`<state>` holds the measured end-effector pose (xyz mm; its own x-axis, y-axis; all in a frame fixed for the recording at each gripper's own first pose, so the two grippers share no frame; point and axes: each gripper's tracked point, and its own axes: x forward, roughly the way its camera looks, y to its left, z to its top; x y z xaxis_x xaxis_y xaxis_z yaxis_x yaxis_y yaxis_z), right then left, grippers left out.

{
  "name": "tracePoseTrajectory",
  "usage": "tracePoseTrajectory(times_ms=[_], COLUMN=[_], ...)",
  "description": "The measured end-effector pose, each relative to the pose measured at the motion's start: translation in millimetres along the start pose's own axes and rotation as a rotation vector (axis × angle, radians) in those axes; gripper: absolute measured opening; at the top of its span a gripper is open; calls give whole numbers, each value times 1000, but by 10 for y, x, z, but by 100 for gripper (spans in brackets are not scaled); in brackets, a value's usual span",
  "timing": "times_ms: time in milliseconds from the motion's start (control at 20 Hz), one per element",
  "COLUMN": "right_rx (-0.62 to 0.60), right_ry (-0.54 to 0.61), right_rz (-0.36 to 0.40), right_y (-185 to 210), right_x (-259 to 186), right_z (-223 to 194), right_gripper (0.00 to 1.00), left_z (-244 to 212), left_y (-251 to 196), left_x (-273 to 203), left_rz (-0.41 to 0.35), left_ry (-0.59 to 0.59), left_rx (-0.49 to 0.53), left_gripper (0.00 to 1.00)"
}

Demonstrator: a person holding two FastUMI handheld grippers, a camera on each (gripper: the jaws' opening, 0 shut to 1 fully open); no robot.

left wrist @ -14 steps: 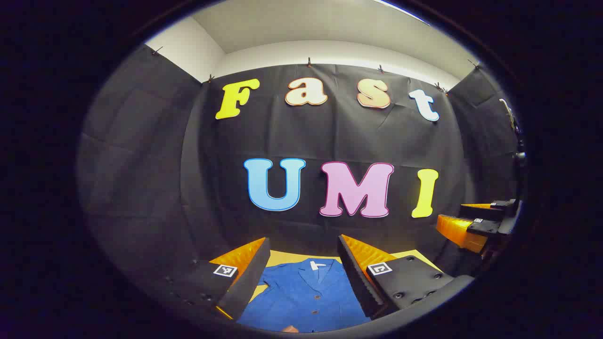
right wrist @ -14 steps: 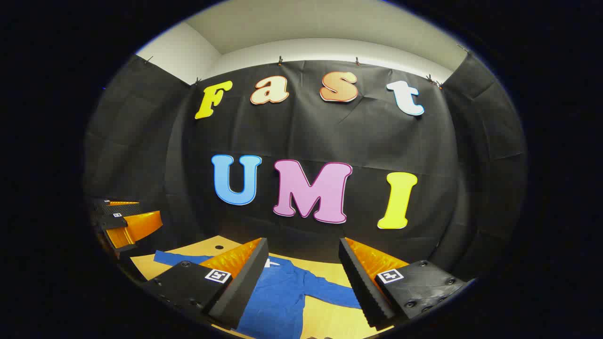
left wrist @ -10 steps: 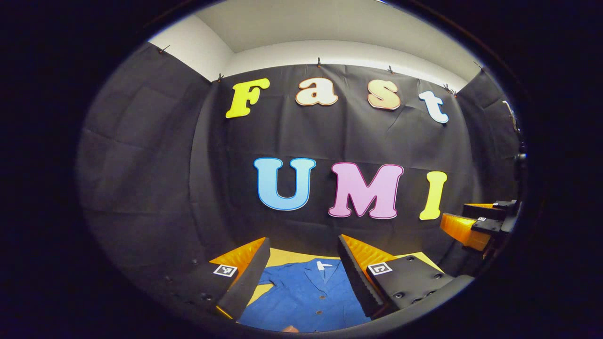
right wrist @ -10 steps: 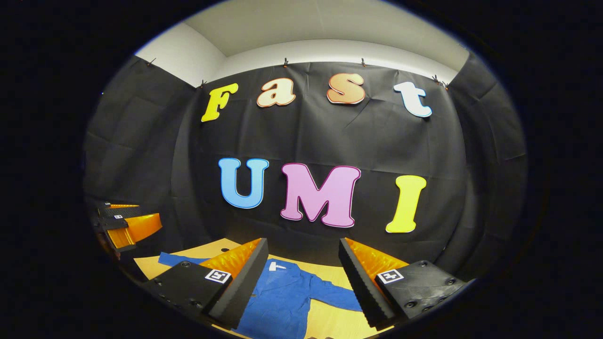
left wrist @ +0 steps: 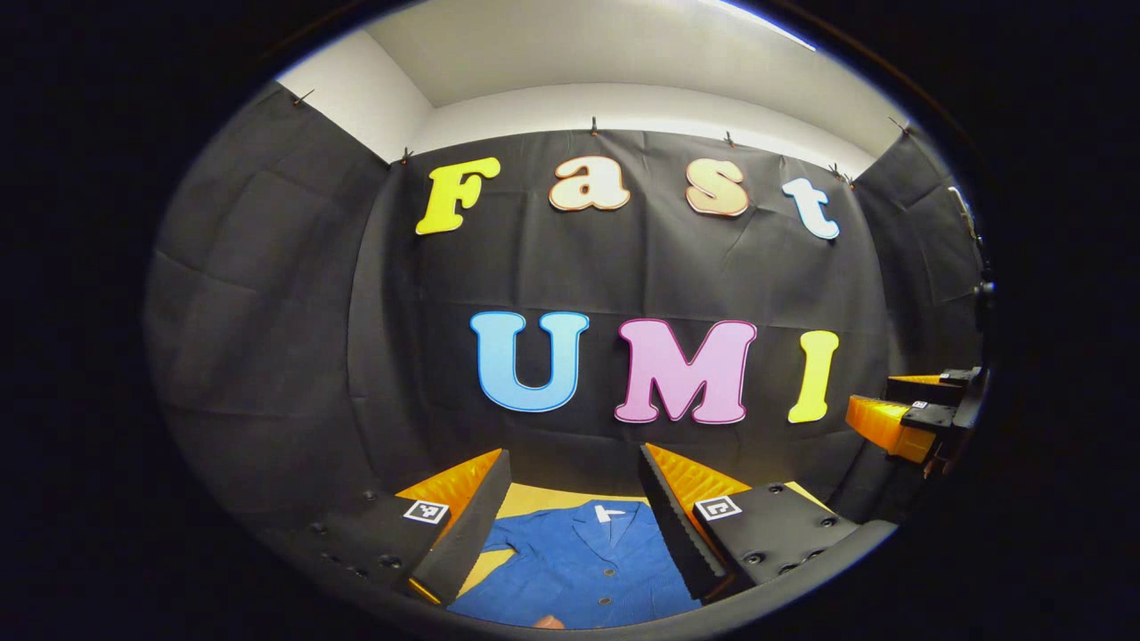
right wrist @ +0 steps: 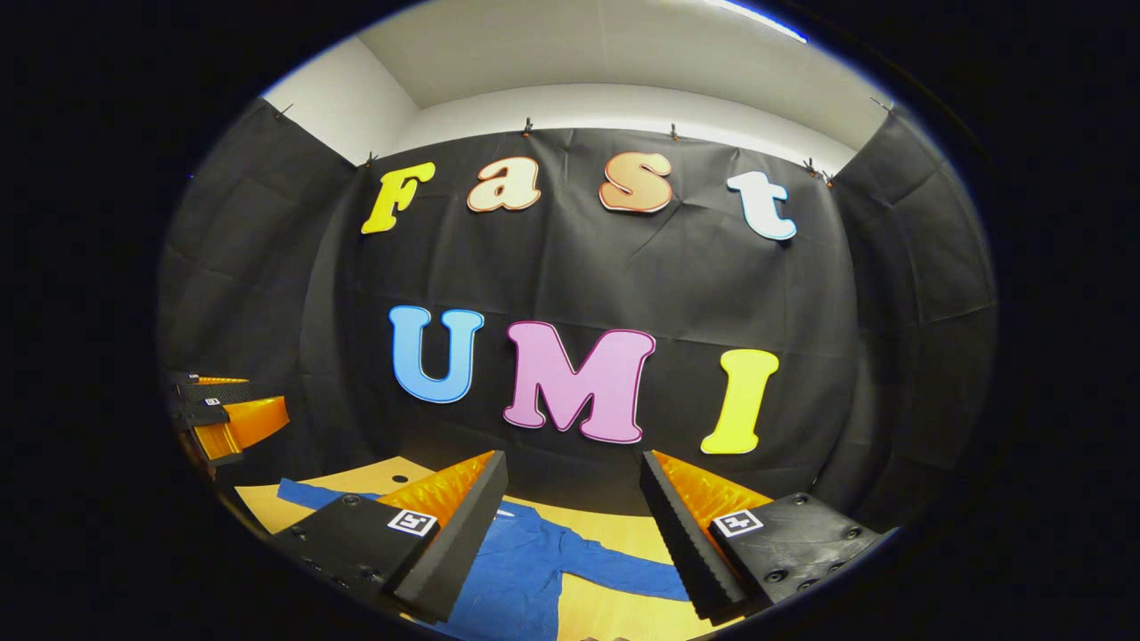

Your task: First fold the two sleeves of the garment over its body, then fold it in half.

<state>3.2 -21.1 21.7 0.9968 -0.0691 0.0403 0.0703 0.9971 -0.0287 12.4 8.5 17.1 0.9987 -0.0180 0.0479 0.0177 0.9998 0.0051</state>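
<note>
Black cloth walls close in the booth around a pale wooden tabletop (right wrist: 623,534). I see the blue garment (left wrist: 579,570) lying flat on it, at the bottom centre of the left gripper view, buttons up, collar toward the wall. In the right gripper view a sleeve (right wrist: 623,574) stretches out toward lower right, another toward the left edge, so I judge that no fold has begun. My left gripper (left wrist: 570,521) and right gripper (right wrist: 570,525) hover above the cloth, jaws wide and empty. Next I should drop one gripper to a cuff, pinch it, and carry it across the body.
</note>
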Motion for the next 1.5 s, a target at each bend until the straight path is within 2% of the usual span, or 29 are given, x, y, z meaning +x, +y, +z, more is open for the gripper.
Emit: tracePoseTrajectory(times_ms=[500,700,800,900,1000,1050,1100,1250,1350,1400,1500], right_rx=[-8,-52,-76,-51,8,30,50,87,114,114,140], right_ry=[66,80,122,196,255,287,311,394,519,604,730], right_rz=[-61,-84,-105,-116,-146,-168,-181,-219,-250,-250,-242], right_y=[-183,-445,-655,-852,-1057,-1173,-1253,-1563,-1774,-1867,-2026], right_x=[17,217,361,486,617,654,677,797,848,845,896], right_z=[-176,-167,-218,-335,-466,-548,-618,-894,-1251,-1510,-1999], right_gripper=[96,96,96,96,96,96,96,96,92,96,97], left_z=[-107,-206,-255,-311,-371,-390,-404,-403,-426,-449,-540], left_y=[37,153,266,351,261,218,178,29,-21,-43,-76], left_x=[107,170,239,304,338,352,396,485,546,575,642], left_rz=[-35,-43,-42,-38,-76,-93,-109,-144,-142,-135,-107], left_ry=[30,44,60,64,66,70,69,83,90,93,113], left_rx=[-18,-14,-25,-12,21,31,33,12,7,12,33], left_gripper=[84,84,84,84,82,84,82,84,83,83,83])
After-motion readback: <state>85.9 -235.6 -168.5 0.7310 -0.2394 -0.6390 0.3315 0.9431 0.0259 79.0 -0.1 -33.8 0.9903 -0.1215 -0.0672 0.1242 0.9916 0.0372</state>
